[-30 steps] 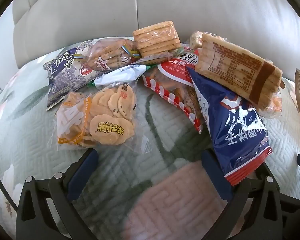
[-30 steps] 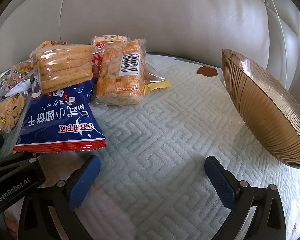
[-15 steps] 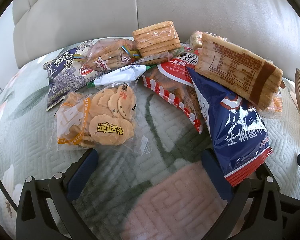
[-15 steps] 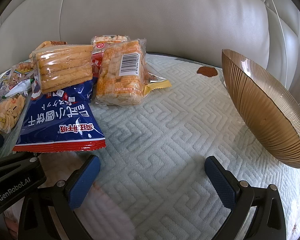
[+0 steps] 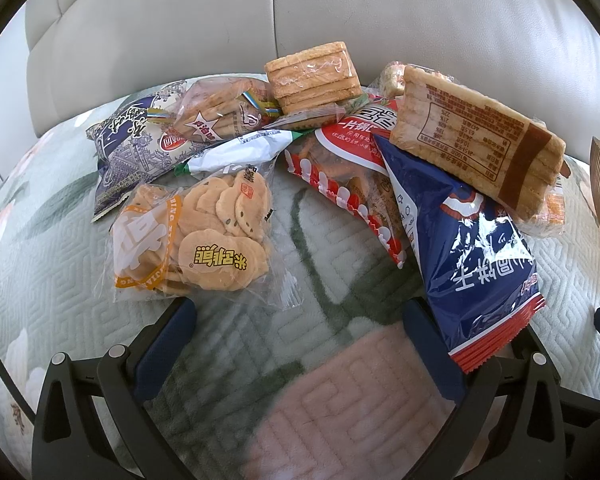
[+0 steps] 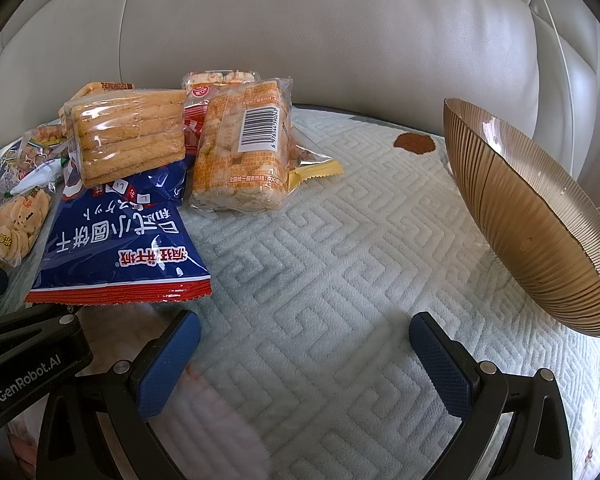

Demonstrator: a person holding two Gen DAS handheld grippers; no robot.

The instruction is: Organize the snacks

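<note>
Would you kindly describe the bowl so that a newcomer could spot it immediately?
Start at the quilted cover on the sofa seat, with the snack pile at its left. At the right edge, apart from the snacks, the bowl stands tilted against the cushion. It alone is gold, ribbed and unwrapped.

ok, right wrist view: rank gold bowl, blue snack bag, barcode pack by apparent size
1. gold bowl, largest, though it sits near the lens and is cut off by the frame edge.
2. blue snack bag.
3. barcode pack, smallest; it lies farther back, so true size is unsure.
</note>
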